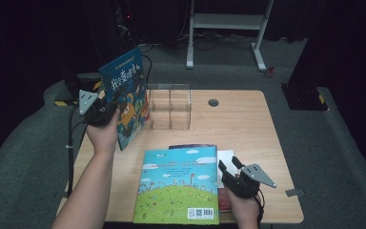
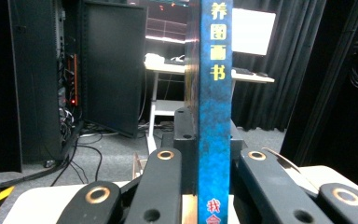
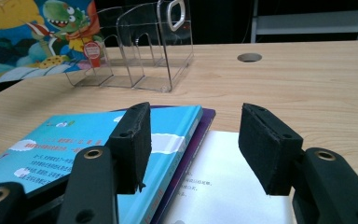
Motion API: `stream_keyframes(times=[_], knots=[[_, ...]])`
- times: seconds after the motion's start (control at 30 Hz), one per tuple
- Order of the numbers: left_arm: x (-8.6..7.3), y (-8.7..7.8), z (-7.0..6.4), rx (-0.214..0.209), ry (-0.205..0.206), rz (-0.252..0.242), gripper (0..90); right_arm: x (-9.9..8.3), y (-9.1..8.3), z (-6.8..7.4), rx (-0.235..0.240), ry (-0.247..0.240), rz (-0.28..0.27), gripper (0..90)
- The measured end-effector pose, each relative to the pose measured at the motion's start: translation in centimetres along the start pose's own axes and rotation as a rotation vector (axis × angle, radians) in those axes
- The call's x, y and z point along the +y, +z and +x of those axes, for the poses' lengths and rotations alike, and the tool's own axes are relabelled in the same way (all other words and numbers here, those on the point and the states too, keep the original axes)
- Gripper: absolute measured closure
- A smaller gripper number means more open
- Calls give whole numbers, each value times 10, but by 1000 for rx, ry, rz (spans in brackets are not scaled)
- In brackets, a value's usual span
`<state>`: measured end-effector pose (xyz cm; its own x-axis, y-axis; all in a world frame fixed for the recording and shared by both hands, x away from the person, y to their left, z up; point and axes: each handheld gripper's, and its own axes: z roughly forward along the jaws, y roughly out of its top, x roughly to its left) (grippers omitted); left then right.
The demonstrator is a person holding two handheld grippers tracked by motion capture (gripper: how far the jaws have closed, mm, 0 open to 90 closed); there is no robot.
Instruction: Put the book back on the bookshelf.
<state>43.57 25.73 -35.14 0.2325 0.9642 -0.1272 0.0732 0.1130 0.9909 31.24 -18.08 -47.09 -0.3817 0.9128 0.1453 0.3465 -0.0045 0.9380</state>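
My left gripper (image 1: 112, 102) is shut on a blue picture book (image 1: 125, 95) with a dinosaur cover, held upright above the table's left edge, just left of a clear file rack (image 1: 169, 106). In the left gripper view the book's blue spine (image 2: 214, 112) stands straight up between the jaws. My right gripper (image 1: 229, 166) is open over the near right of the table, at the right edge of a stack topped by a sky-and-meadow book (image 1: 178, 183). Its jaws straddle that book's edge (image 3: 172, 135) and a white page (image 3: 223, 186).
The clear rack (image 3: 144, 46) has several slots and stands at the table's back middle. A round cable hole (image 1: 213, 102) lies to its right. A purple book (image 3: 205, 122) lies under the top book. Beyond the table (image 1: 248, 124) stand a white desk frame (image 1: 226, 28) and dark curtains.
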Motion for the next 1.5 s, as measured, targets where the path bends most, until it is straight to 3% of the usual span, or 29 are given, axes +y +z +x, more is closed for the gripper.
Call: stream_keyframes(times=[0.47, 0.8, 1.07, 1.5], knots=[[-8, 29, -6, 30, -5, -29, 836, -1, -1, -2, -2, 12, -2, 440], [-17, 37, -11, 58, 28, -60, 836, -1, -2, -4, -1, 19, -2, 440], [-38, 36, -20, 75, 40, -63, 836, -2, -1, -3, 2, 17, 5, 440], [-57, 14, -31, 92, 29, -73, 830, -1, -2, -1, 10, 14, -3, 440]])
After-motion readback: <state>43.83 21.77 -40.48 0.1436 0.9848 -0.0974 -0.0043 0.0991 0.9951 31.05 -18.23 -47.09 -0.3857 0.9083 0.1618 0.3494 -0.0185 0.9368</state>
